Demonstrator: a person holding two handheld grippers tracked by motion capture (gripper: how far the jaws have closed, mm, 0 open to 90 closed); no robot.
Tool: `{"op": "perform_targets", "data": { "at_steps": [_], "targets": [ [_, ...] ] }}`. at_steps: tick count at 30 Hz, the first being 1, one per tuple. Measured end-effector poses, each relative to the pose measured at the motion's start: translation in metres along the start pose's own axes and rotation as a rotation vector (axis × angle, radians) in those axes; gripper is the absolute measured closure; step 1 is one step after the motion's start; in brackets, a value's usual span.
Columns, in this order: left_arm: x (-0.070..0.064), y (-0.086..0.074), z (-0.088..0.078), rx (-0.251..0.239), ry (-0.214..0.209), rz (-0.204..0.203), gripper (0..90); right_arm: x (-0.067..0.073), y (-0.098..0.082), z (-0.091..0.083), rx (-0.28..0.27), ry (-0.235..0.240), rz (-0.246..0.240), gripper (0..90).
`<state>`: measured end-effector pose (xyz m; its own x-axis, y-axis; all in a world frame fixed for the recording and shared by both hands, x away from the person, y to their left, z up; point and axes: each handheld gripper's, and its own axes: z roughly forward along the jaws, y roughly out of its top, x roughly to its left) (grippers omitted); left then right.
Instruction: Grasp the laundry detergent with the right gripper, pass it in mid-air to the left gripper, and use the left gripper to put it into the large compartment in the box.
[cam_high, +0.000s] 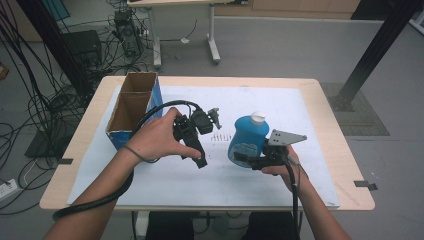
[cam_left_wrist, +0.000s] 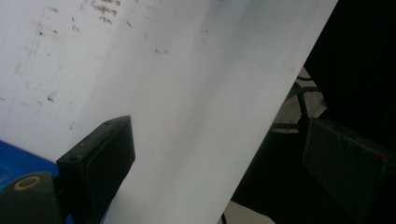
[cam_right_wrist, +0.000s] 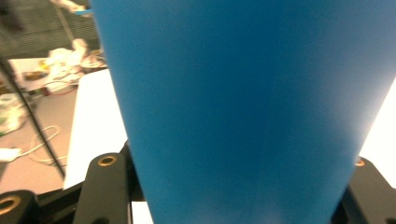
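At centre left of the high view, the left hand (cam_high: 157, 137) holds the left gripper (cam_high: 200, 161) tilted down and rightward, jaws wide apart and empty. At lower centre right, the right gripper (cam_high: 239, 159) points leftward, jaws clamped.

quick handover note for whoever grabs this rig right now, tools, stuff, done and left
Right tool: shut on the blue bottle, gripping its lower body; the bottle is tilted, white cap up, over the white mat.
Left tool: open, nothing between its jaws, above the mat's near edge.
Cardboard box: open-topped, two compartments, at the table's left; nothing visible inside.
Done: bottle gripped.
Left: probably carry it to the box and set it in a compartment; the left tool is free to steady the box.
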<state>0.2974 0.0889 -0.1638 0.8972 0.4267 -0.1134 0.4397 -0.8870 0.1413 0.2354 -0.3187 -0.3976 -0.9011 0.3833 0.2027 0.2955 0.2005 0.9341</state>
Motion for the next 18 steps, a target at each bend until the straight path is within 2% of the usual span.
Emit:
{"op": "perform_targets", "data": {
  "at_steps": [1,8,18],
  "targets": [
    [0.0,0.0,0.0,0.0,0.0,0.0,9.3,-0.001,0.002,0.003,0.006,0.026,-0.008,40.3],
    [0.004,0.007,-0.008,-0.003,0.006,0.04,9.1,-0.006,0.004,0.014,0.028,0.097,-0.031,40.3],
    [0.006,0.015,-0.008,0.006,-0.01,0.084,9.1,-0.01,0.006,0.03,0.046,0.195,-0.054,40.3]
  ]
}}
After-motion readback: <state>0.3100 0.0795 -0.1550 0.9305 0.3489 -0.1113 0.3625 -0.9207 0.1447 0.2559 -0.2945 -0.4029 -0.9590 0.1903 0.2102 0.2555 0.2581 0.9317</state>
